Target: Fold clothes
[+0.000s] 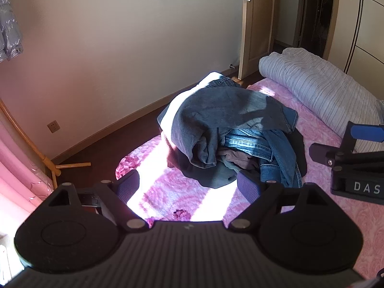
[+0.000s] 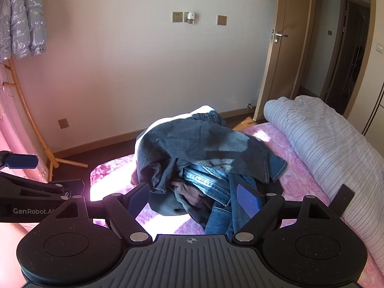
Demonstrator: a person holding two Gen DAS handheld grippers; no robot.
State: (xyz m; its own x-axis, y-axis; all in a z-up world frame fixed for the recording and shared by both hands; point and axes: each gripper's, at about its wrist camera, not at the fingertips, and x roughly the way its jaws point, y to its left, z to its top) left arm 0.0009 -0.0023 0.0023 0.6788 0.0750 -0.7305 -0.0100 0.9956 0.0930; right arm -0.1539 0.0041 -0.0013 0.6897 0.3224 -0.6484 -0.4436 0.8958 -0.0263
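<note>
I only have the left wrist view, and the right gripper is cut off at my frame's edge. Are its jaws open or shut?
Observer: Open. The right gripper has its jaws wide apart, with nothing between them.
Operator: What is it aimed at?
Observer: The near edge of the pile of dark and blue denim clothes on the pink floral bedspread.
Operator: What is the shiny grey sliver at my top left?
Observer: A silver puffer jacket, hanging on the curved wooden coat rack.
</note>
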